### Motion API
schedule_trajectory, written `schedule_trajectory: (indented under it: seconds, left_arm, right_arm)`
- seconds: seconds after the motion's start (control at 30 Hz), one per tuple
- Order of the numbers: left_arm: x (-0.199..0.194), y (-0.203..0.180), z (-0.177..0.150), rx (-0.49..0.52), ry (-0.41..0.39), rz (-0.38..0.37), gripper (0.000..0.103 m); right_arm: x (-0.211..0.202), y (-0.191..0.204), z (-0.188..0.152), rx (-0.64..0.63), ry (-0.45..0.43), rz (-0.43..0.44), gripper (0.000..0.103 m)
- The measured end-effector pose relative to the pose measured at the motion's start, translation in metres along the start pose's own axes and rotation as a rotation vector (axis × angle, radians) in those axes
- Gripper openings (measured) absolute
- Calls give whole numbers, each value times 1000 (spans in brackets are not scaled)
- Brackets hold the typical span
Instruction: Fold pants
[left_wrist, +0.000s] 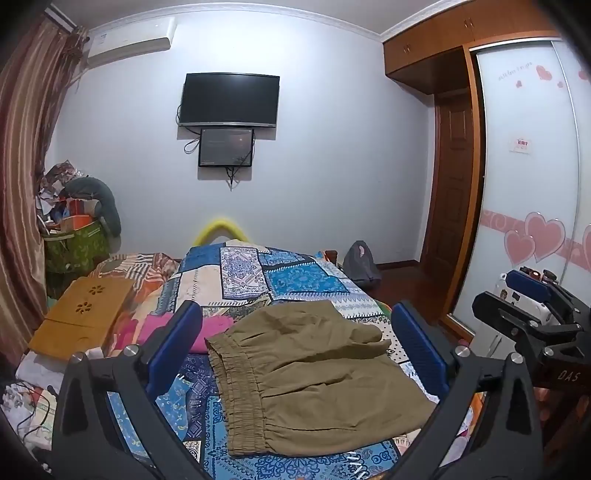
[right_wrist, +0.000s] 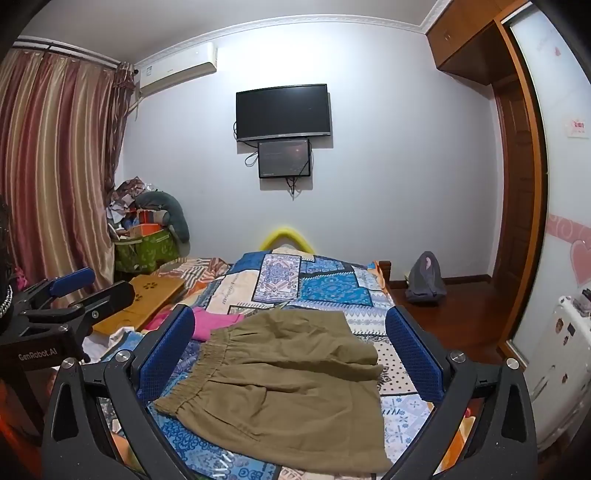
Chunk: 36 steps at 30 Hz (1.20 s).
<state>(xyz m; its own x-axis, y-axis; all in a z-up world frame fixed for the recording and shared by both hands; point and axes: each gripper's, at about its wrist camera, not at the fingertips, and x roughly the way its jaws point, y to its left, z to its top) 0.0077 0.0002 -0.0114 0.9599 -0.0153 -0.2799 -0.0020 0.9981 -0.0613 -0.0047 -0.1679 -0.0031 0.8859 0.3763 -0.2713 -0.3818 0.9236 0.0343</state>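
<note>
Left wrist view: olive pants (left_wrist: 314, 373) flat on patchwork bedspread (left_wrist: 295, 280); wall TV (left_wrist: 229, 99); both grippers (left_wrist: 295, 347) (right_wrist: 291, 354) spread wide, empty.

- The pants (left_wrist: 314, 376) lie flat on the bed (left_wrist: 295, 280), with nothing lying on top of them, so the way down to them is free.
- Both tools hang above the bed with jaws wide apart and nothing between them: the left tool (left_wrist: 295, 350) and the right tool (right_wrist: 291, 354).
- The right tool sits close beside the left tool's right flank, narrowing the room between them.
- A pink cloth (right_wrist: 218, 321) touches the far left corner of the pants.
- A wooden board (left_wrist: 81, 317) lies at the bed's left edge, beyond the cloth.
- Past the pants, the patterned quilt is bare up to the foot of the bed.
- To the right, the floor (left_wrist: 406, 284) is open beside a grey bag (left_wrist: 360, 262).
</note>
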Motion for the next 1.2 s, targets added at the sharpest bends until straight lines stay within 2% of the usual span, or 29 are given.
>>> schedule_trajectory:
  seconds: [1.2]
  left_arm:
    - [-1, -4, 3, 21, 4, 10, 103]
  right_arm:
    - [0, -5, -2, 21, 9, 1, 103]
